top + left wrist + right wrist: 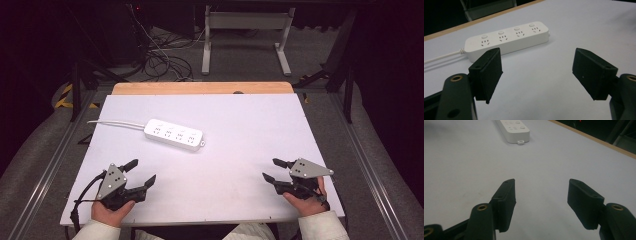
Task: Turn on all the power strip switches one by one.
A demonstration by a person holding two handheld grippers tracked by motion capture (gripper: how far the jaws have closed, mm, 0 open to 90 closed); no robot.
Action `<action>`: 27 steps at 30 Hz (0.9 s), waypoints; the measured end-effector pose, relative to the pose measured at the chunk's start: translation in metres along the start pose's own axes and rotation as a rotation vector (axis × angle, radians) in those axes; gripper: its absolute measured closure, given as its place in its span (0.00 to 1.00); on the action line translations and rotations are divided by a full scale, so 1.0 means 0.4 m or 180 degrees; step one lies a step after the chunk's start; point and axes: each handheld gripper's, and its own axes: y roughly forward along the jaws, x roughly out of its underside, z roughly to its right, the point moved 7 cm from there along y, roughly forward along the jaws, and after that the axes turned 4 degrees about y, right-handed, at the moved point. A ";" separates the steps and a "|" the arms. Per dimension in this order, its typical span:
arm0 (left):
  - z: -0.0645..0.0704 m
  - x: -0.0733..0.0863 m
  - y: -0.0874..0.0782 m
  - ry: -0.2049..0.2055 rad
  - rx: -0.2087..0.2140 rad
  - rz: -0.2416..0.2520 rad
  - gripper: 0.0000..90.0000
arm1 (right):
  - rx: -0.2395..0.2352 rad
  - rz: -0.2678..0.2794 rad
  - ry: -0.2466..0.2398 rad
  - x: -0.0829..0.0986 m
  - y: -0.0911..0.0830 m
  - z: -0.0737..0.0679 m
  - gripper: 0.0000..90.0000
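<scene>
On the white table [240, 165], a white power strip [174, 134] (cord trailing toward nine o'clock) lies left of centre, with the left gripper [141, 173] at seven o'clock and the right gripper [273, 170] at five, both with jaws apart.

I can read no text, brand or number anywhere; the power strip [506, 41] on the bench [240, 150] bears no legible markings.

White on white, black at the near edge

A white power strip [174, 134] with its white cord [116, 123] lay on the white table [240, 165], whose far edge showed tan wood; the left gripper [142, 173] and right gripper [273, 170] were black with grey plates.
</scene>
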 end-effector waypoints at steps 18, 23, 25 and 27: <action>-0.001 -0.014 -0.014 0.0039 0.0044 -0.0008 0.34 | -0.0002 0.0007 -0.0002 0.000 0.000 0.000 0.46; -0.004 -0.016 -0.015 -0.0023 0.0100 -0.0017 0.40 | 0.0003 0.0005 -0.0015 0.001 0.000 -0.001 0.46; -0.007 -0.018 -0.017 -0.0034 0.0081 -0.0007 0.43 | 0.0003 0.0005 -0.0019 0.001 0.000 -0.001 0.46; -0.009 -0.022 -0.019 -0.0015 0.0064 0.0014 0.44 | 0.0005 0.0011 -0.0016 0.000 0.000 -0.002 0.46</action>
